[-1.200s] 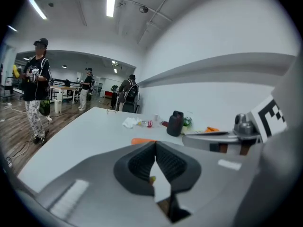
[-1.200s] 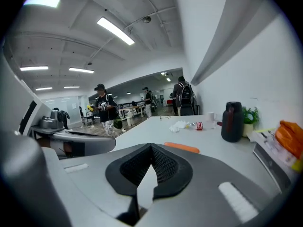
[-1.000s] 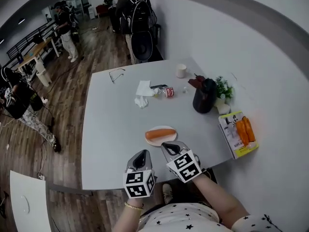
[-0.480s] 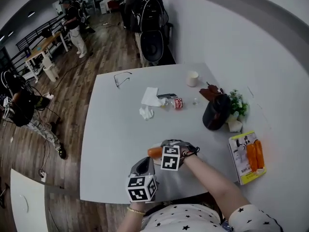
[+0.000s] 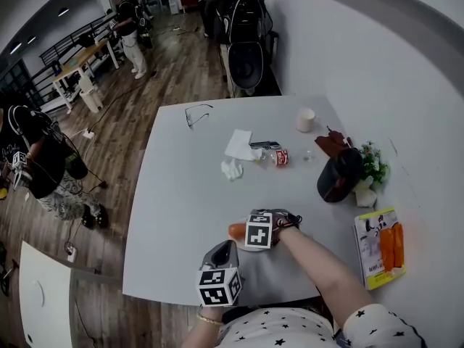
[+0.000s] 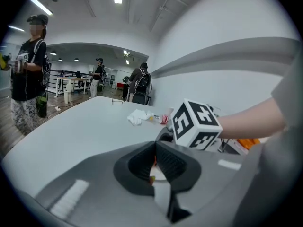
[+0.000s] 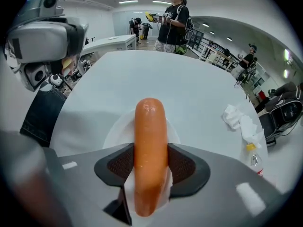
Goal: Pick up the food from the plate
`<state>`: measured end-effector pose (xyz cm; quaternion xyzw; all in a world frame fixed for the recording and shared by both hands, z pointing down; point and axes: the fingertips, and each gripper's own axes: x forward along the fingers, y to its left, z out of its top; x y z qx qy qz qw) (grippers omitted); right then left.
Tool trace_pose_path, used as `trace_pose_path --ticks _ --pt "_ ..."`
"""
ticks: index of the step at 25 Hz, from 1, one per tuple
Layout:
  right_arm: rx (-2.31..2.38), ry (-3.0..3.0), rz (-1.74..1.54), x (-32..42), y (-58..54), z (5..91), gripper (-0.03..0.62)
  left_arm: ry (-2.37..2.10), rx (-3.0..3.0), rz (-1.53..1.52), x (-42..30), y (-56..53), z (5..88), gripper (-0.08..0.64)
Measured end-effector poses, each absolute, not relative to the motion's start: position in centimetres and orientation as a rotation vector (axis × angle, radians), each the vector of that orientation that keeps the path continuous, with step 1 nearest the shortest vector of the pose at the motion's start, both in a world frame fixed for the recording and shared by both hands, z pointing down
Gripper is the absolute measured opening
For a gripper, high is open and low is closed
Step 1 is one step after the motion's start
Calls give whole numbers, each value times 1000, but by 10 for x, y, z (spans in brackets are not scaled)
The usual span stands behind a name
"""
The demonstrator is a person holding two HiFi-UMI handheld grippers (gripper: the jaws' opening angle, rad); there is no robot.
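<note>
Head view: your right gripper (image 5: 262, 220) is down at the near middle of the grey table (image 5: 174, 187), over the sausage (image 5: 236, 230), whose orange end pokes out to the left. Your left gripper (image 5: 222, 252) hangs just short of it, nearer the table edge, touching nothing.

Left gripper view: the jaws meet at the tips, nothing caught between them. Just ahead is the right gripper's marker cube (image 6: 195, 124).

Right gripper view: here's the action. The sausage runs lengthwise straight between the jaws, and they're closing on it, the ribbed pads (image 7: 120, 164) tight against both its sides. Its far end lies over the white plate (image 7: 116, 131), and a crumpled tissue (image 7: 239, 122) sits well off to the right.
</note>
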<state>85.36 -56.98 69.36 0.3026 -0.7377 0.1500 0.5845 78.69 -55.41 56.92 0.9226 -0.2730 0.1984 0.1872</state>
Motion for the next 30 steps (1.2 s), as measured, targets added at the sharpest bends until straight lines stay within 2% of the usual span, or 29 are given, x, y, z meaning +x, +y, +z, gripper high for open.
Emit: trace_pose_path --ticks 3,16,30 --pt "839 -1795 387 854 -570 685 213 -776 2600 569 789 -555 572 8" --pt "2019 -2083 704 884 -537 567 213 -729 2672 538 817 -560 562 8" --pt "2112 -2040 692 880 -523 557 213 -701 2688 530 824 -558 560 8"
